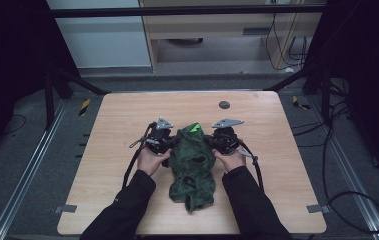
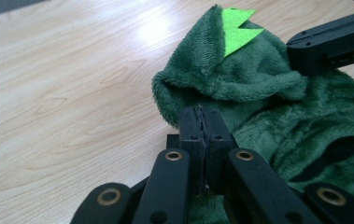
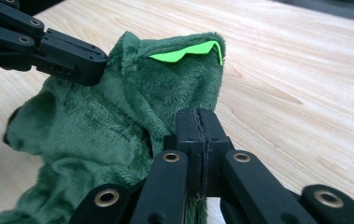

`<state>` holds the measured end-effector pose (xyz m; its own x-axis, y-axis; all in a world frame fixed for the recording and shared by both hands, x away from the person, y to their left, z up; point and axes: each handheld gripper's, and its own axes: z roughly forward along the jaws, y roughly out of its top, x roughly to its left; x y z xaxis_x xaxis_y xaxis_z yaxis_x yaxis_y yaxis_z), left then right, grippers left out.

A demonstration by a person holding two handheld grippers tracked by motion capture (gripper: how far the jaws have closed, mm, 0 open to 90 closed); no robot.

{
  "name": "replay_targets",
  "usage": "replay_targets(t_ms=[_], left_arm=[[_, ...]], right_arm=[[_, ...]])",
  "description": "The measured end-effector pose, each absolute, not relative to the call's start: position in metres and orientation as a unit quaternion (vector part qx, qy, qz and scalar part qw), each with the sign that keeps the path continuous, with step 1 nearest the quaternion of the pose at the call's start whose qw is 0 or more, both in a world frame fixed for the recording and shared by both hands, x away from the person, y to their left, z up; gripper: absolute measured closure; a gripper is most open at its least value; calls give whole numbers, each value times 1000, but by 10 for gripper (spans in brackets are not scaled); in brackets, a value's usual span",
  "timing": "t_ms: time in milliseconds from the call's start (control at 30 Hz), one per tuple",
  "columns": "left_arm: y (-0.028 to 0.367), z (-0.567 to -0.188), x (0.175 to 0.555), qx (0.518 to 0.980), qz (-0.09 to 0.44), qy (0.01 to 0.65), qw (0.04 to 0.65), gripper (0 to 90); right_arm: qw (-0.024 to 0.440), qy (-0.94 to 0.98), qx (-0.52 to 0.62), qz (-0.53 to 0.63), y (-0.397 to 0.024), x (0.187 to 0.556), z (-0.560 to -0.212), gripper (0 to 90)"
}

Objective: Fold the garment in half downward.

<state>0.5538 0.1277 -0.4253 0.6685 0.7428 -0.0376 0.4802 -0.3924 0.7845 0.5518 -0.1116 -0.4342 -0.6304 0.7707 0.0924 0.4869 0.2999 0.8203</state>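
- A green plush garment lies crumpled near the middle of the wooden worktop, running from between the two tongs back toward the person's edge
- It has a hood end farthest from the person, with a bright green jagged felt crest on top; the hood stands a little raised off the wood
- Left tongs: jaws pressed together, and in the left gripper view they sit at the plush edge just below the hood; whether cloth is caught between them I cannot tell
- Right tongs: jaws likewise pressed together at the garment's other side, beside the hood; a pinch of cloth cannot be confirmed
- In the high view the left tongs and right tongs flank the garment, each touching its side, with a grey plate on top of each
- The left hand and right hand hold them, dark sleeves coming in from the bottom
- A small dark round disc sits in the worktop near its far edge, well apart from the garment
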Motion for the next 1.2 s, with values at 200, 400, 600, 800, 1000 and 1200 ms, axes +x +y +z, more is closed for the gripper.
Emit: replay_targets(t_ms=[200, 400, 600, 800, 1000, 1200], left_arm=[[132, -414, 536, 823, 169, 354, 411, 887], [135, -409, 524, 825, 173, 342, 416, 887], [135, -406, 512, 829, 176, 332, 415, 887], [136, -407, 503, 834, 177, 325, 409, 887], [138, -407, 493, 836, 171, 325, 408, 887], [142, -410, 476, 837, 167, 322, 409, 887]], right_arm=[[166, 792, 380, 449, -114, 539, -423, 893], [164, 794, 365, 458, -116, 531, -419, 892], [160, 797, 349, 466, -118, 524, -416, 892], [160, 799, 337, 472, -121, 515, -416, 892], [156, 805, 329, 469, -121, 504, -417, 892], [155, 812, 315, 467, -118, 485, -418, 892]])
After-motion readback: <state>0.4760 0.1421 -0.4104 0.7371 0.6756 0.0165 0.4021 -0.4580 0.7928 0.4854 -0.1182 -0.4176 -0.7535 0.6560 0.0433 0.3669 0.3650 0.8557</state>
